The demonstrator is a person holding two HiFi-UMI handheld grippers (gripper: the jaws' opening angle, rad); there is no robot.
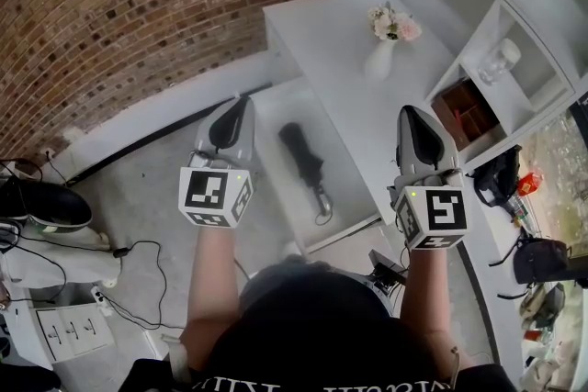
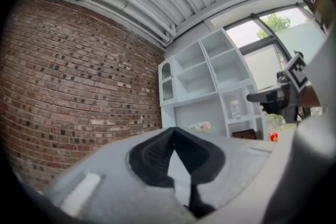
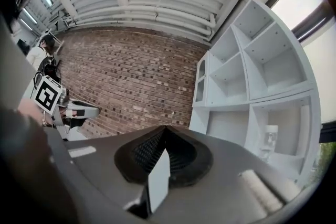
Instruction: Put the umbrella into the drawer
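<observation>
Your left gripper point(image 2: 173, 131) had its two dark ribbed pads pressed tip to tip with nothing between them. Your right gripper point(image 3: 165, 128) was clenched the same way, also empty. In the head view you held them level, one at each side of the drawer, and neither touched the umbrella.

That slim black folded umbrella point(image 1: 303, 162) lay lengthwise on the floor of the open white drawer point(image 1: 354, 184). Its thicker wrapped canopy end was farther from you. Its narrower handle end, with a thin wrist loop, pointed toward the drawer's front. It lay apart from the drawer walls.

By count, you had one umbrella, one open drawer and two grippers, each carrying one marker cube. Beyond them, one white vase point(image 1: 379, 61) of pale pink and white flowers stood on the white cabinet top. One clear glass jar point(image 1: 499, 61) sat in a shelf cubby, and one brown wooden box point(image 1: 464, 110) sat in the cubby below.
</observation>
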